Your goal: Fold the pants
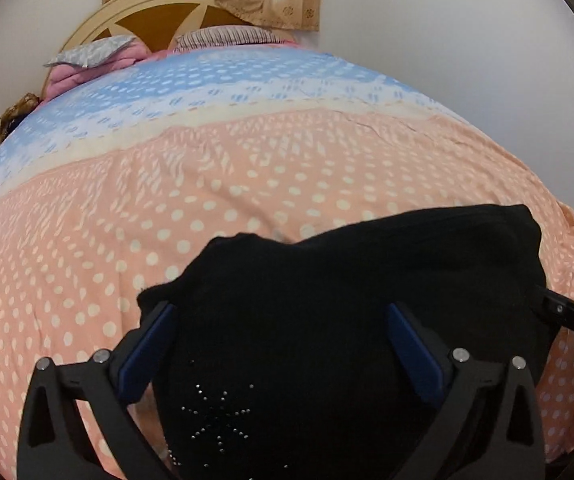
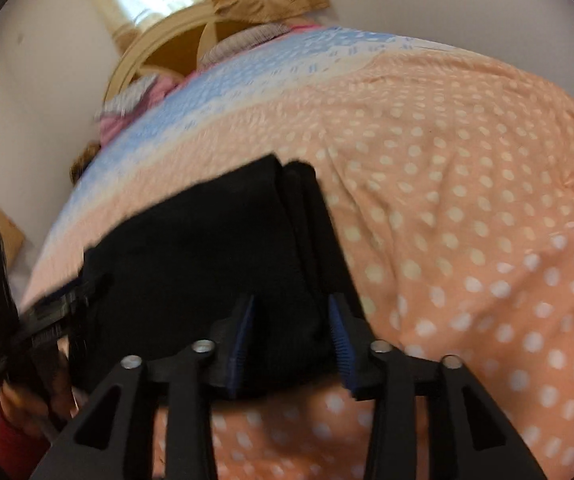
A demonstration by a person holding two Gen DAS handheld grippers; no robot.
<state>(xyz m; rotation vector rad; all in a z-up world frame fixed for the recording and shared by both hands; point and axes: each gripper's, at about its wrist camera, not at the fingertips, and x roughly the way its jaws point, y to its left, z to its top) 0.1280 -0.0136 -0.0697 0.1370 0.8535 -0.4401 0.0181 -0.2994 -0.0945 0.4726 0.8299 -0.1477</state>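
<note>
Broadly, a peach, white-dotted bedspread is shown bearing the black knit pants, folded into a soft, light, limp bundle. A grasp at the stacked fold edge is judged best. Both the left gripper and right gripper are spread, straddling cloth unpinched.

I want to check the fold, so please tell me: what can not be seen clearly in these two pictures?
- Black pants, left wrist view: the near part is cut off by the bottom edge and hidden behind the left gripper.
- Pants layers, right wrist view: blurred, so the folds cannot be counted; the right gripper covers the near edge.
- Pillows: too far away for detail.
</note>
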